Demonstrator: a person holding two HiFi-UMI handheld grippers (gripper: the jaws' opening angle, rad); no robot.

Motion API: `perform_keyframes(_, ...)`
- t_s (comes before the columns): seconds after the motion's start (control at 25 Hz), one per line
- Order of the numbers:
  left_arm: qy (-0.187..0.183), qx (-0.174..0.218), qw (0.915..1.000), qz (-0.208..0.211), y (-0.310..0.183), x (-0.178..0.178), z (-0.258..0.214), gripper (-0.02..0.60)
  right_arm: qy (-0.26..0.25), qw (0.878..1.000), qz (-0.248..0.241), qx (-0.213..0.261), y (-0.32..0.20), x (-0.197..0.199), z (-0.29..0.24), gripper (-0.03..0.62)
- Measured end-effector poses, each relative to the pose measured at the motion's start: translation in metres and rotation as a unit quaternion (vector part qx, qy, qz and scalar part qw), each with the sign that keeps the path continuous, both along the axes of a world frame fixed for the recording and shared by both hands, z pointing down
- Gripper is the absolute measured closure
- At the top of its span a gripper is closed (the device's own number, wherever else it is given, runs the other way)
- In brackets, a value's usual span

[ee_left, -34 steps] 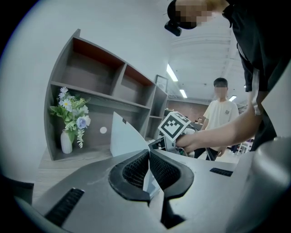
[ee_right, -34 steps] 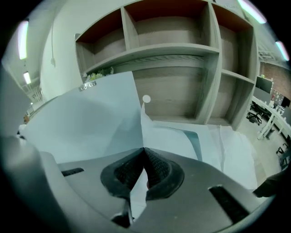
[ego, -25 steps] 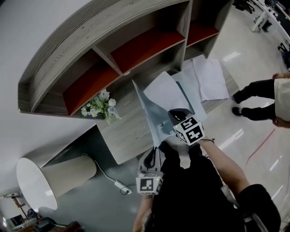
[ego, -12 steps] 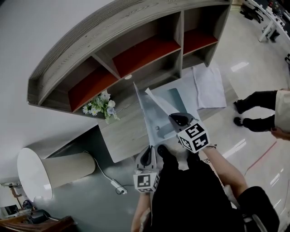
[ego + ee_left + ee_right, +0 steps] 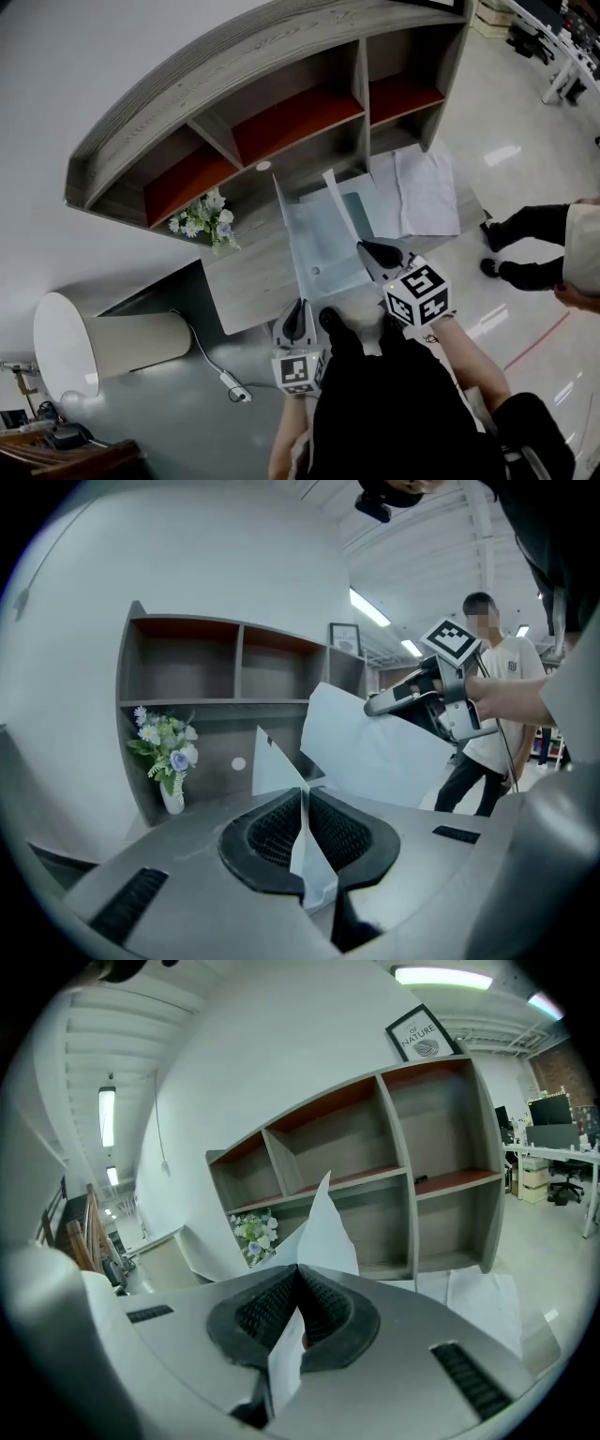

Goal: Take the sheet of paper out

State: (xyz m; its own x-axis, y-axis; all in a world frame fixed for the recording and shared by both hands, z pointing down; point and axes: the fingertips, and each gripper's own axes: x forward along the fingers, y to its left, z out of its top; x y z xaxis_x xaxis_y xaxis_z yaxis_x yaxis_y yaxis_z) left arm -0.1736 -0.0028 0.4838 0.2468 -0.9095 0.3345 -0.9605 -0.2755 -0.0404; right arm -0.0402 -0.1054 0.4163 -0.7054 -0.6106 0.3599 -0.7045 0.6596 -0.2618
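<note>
Left tongs point(image 5: 303, 803) are clamped tight on the near corner of a thin clear folder point(image 5: 319, 246). The folder stands up off the tabletop point(image 5: 253, 272), open like a V, with one flap sticking up at the left.

Right tongs point(image 5: 298, 1283) are closed on the edge of the sheet of paper point(image 5: 342, 206), which is pinched flat between the pads. The sheet is held up in the air over the right side of the folder and appears edge-on in the head view. In the left gripper view it hangs as a broad white sheet under the right tongs, above and behind the folder. Whether its bottom edge is clear of the folder cannot be told.

More loose papers point(image 5: 422, 192) lie flat on the tabletop to the right of the folder. A shelf unit point(image 5: 281, 103) with red-floored compartments stands at the back of the tabletop, and a small vase of flowers point(image 5: 202, 217) sits in front of its left end. A big lampshade point(image 5: 103, 347) lies lower left, beside the tabletop. Another person point(image 5: 553, 234) stands at the right edge.
</note>
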Motion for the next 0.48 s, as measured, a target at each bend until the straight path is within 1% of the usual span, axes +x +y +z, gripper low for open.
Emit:
perform_keyframes(0.08,-0.006,0.003,1.0000,-0.003,0.000,0.004,0.001,0.563,-0.004,1.000,-0.001,0.003,0.002,0.007,-0.005,0.581)
perform_keyframes(0.12,-0.007,0.005,1.0000,-0.005,-0.001,0.007,0.000,0.549,-0.006,1.000,-0.001,0.004,0.002,0.011,-0.007,0.581)
perform_keyframes(0.2,-0.006,0.010,0.9999,-0.008,-0.003,0.012,-0.005,0.494,-0.009,1.000,-0.002,0.006,0.003,0.018,-0.009,0.581)
perform_keyframes(0.48,0.000,0.025,0.9994,-0.023,-0.005,0.025,-0.017,0.489,-0.018,1.000,-0.010,0.019,0.009,0.040,-0.020,0.581)
